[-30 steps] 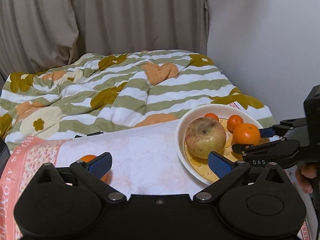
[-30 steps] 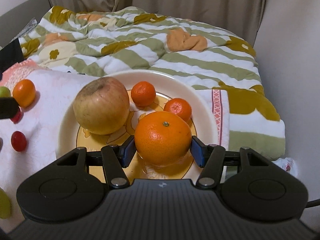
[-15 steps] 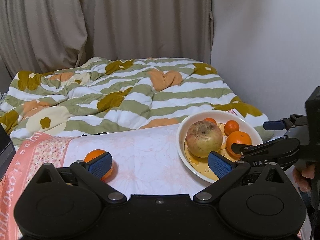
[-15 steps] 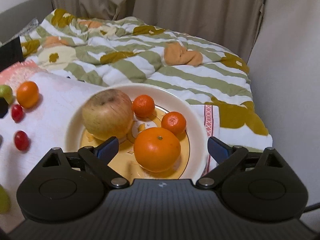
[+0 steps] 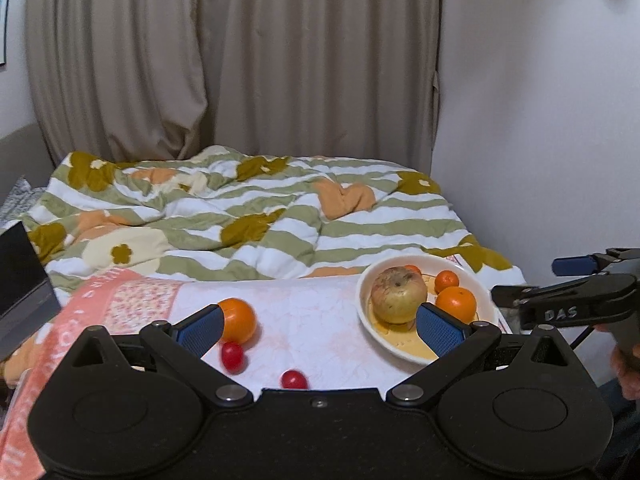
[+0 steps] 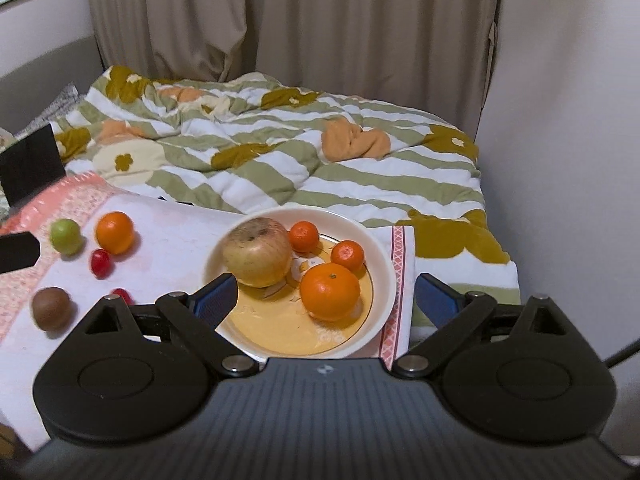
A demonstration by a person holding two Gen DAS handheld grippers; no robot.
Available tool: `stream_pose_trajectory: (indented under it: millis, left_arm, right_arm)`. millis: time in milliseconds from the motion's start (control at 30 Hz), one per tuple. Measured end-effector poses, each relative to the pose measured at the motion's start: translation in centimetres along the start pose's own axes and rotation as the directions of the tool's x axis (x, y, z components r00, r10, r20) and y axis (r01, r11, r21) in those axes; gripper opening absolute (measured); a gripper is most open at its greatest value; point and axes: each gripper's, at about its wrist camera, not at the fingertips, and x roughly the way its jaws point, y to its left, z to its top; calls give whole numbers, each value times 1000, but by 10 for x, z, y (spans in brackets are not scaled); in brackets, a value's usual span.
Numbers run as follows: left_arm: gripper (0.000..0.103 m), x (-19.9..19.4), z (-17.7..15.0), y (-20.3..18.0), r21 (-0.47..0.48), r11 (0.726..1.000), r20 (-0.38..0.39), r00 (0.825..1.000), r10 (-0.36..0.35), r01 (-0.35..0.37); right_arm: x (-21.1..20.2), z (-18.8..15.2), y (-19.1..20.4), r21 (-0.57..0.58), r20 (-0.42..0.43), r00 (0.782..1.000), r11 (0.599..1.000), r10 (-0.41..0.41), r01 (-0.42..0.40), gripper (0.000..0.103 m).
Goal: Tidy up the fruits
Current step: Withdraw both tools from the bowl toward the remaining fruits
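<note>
A white bowl [image 6: 384, 280] with a yellow inside holds an apple [image 6: 258, 252], a large orange [image 6: 330, 291] and two small mandarins [image 6: 304, 236]. My right gripper [image 6: 326, 300] is open and empty, raised above and behind the bowl. On the pink-white cloth lie an orange [image 6: 115, 232], a green fruit [image 6: 65, 236], a kiwi [image 6: 51, 307] and two red tomatoes [image 6: 100, 262]. My left gripper [image 5: 318, 326] is open and empty above the cloth; the orange [image 5: 237, 319] sits by its left finger, the bowl [image 5: 370, 320] by its right.
The cloth [image 6: 168, 240] lies on a bed with a green-striped flowered quilt [image 6: 280, 160]. A dark box [image 6: 32, 168] stands at the left. Curtains hang behind and a white wall [image 6: 560, 120] runs along the right. The right gripper shows in the left wrist view [image 5: 576, 276].
My right gripper opened, released the large orange into the bowl and drew back and up. My left gripper also rose and pulled back, bringing the tomatoes into view.
</note>
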Motion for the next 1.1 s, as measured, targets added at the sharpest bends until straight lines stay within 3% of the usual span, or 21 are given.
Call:
stream_pose_trajectory:
  millis: [333,467,900,1100]
  left_arm:
    - [103,-55,-16,47,-4,997,31,997,72,-72]
    - [103,-66,-25,73,-1,998,39,997,66,-66]
    - [103,-56,-44,151,117,989,6,996,-94,92]
    - [103,-32,-58,173,179,963,-50,979,-196,201]
  right_arm:
    - [-62,-14,30,42,45,999,999,1,-3,103]
    - [-82,-19,52,50,57,998,998,-25,22,103]
    - [-101,-55,140,224,5,980,956,-198,192,103]
    - [-85,-78,173,270,-42,980,942,-196,200,103]
